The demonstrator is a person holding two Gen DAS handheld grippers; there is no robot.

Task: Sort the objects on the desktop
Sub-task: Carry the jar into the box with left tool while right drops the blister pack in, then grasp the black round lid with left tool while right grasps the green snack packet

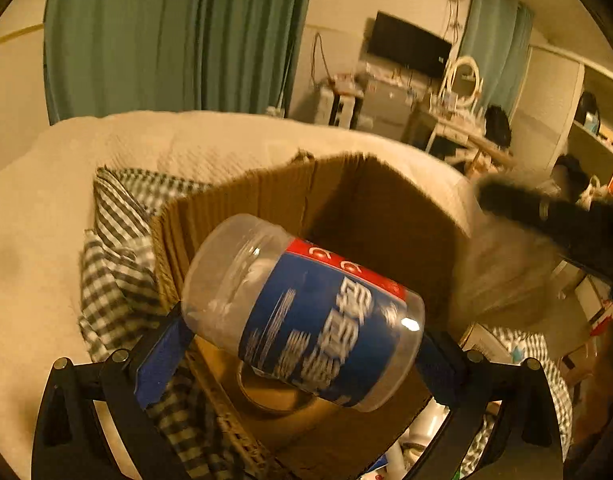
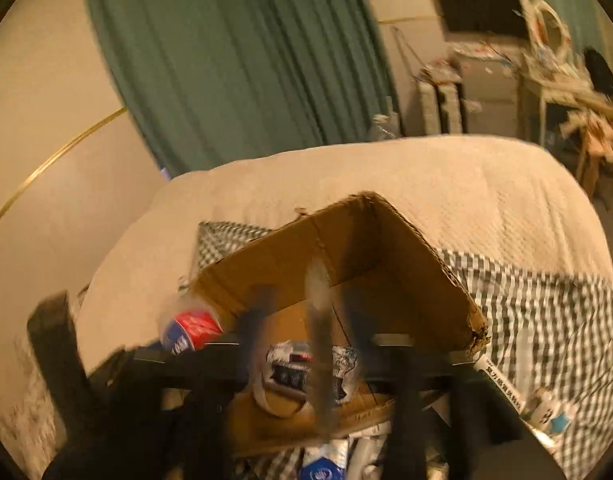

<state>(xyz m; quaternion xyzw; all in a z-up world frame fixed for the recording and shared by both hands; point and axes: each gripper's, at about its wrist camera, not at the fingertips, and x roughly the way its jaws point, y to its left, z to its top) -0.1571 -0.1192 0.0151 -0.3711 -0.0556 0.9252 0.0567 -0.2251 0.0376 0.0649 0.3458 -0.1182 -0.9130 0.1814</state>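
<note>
The left gripper (image 1: 302,344) is clamped on a clear plastic jar (image 1: 302,312) with a blue and red label, one blue pad at each end. The jar fills the lower centre of the left wrist frame, its long axis crossways between the fingers and tilted down to the right. Directly beyond and beneath it lies the open cardboard box (image 1: 346,208); the release should therefore go forward and down. The right gripper (image 2: 318,360) is motion-blurred at lower centre of its frame, over the same box; its state cannot be determined.
</note>
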